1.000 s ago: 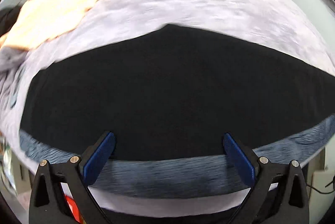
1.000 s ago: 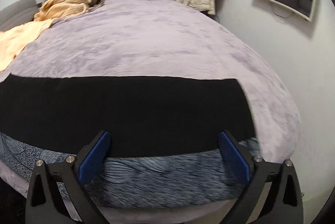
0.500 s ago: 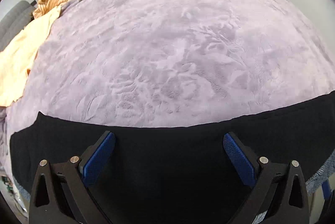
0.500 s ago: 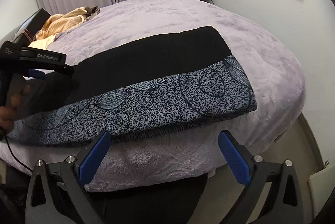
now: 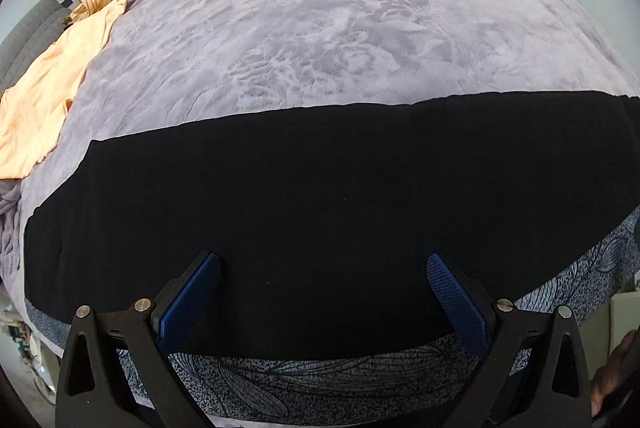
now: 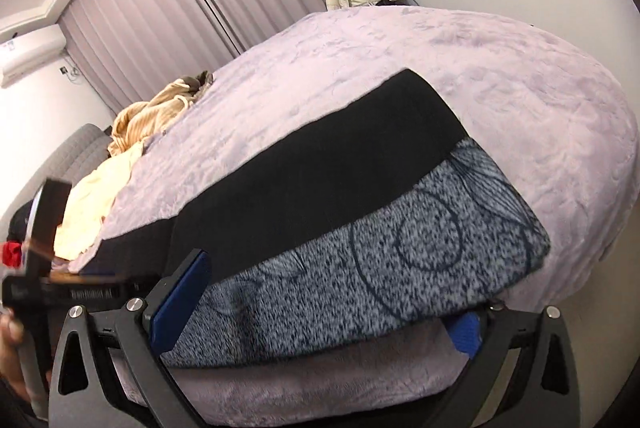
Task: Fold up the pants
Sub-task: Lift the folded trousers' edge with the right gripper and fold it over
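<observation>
Bed [image 5: 360, 8] (lilac): pants [image 5: 320, 188], clothes [image 5: 44, 100].

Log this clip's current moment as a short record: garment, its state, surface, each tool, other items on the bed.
garment: pants, black with a grey-blue patterned panel
state: laid flat in a long strip along the near edge of the bed
surface: bed with lilac plush cover
left tool: open, over the black cloth, gripping nothing
right tool: open, at the patterned edge, gripping nothing
other items: peach and striped tan clothes at the far left of the bed
</observation>
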A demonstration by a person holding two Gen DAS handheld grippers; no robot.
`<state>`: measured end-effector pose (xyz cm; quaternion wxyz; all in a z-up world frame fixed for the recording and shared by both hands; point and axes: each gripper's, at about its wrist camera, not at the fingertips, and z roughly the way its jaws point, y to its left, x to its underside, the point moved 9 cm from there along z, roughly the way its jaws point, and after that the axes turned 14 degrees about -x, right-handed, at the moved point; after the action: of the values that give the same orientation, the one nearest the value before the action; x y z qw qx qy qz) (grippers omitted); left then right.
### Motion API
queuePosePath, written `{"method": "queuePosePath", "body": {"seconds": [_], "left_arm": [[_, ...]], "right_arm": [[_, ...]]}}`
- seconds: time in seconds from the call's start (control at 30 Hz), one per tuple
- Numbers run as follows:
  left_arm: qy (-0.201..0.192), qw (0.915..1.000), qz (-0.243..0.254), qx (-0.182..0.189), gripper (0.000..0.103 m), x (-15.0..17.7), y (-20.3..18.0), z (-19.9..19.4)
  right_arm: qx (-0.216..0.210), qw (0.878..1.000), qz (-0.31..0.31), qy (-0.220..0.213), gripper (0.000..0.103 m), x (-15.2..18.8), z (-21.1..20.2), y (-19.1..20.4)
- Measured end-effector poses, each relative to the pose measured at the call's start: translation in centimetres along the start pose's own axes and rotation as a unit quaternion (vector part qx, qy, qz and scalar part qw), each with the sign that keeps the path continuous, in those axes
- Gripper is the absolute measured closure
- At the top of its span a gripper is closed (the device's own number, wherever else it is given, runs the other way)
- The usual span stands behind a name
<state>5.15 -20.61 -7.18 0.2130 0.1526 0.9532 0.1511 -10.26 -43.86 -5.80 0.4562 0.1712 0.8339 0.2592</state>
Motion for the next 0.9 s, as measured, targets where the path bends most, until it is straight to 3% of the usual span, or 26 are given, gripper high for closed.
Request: {"method": "queuePosePath", "body": {"seconds": [0.33,0.4,0.43,0.47,0.53,0.63,0.73,0.9], "left_arm": [[-0.005,0.9999,-0.008,0.009,0.000,0.4,-0.4,0.6],[-0.006,0.9999,-0.009,0.010,0.000,0.3,-0.5,0.8],[-0.006,0.9999,-0.010,0.011,0.000,0.5,-0.7,0.6],[-0.007,0.9998,-0.012,0.013,0.000,0.5,-0.8,0.7],[-0.007,0.9997,-0.014,0.018,0.000,0.1,-0.7,1.1],[-0.014,0.9997,-0.012,0.019,0.000,0.1,-1.0,1.3],[-0.029,0.9995,-0.009,0.007,0.000,0.3,-1.3,0.9],[-0.039,0.9989,0.000,0.024,0.000,0.7,-1.5,0.2]], "right_arm": [[-0.031,0.999,-0.030,-0.013,0.001,-1.6,2.4,1.1],[-0.036,0.998,-0.044,-0.005,0.016,-1.8,3.0,1.7],[-0.040,0.998,-0.046,0.005,0.040,-1.9,3.3,1.7],[-0.042,0.998,-0.045,0.017,0.056,-1.9,3.9,1.7],[-0.036,0.998,-0.050,0.030,0.067,-1.9,4.7,1.5],[-0.024,0.998,-0.057,0.033,0.078,-2.3,4.5,2.2],[0.015,0.992,-0.123,0.028,0.082,-3.1,3.5,5.2],[0.076,0.952,-0.295,0.014,0.083,-3.2,2.9,13.4]]}}
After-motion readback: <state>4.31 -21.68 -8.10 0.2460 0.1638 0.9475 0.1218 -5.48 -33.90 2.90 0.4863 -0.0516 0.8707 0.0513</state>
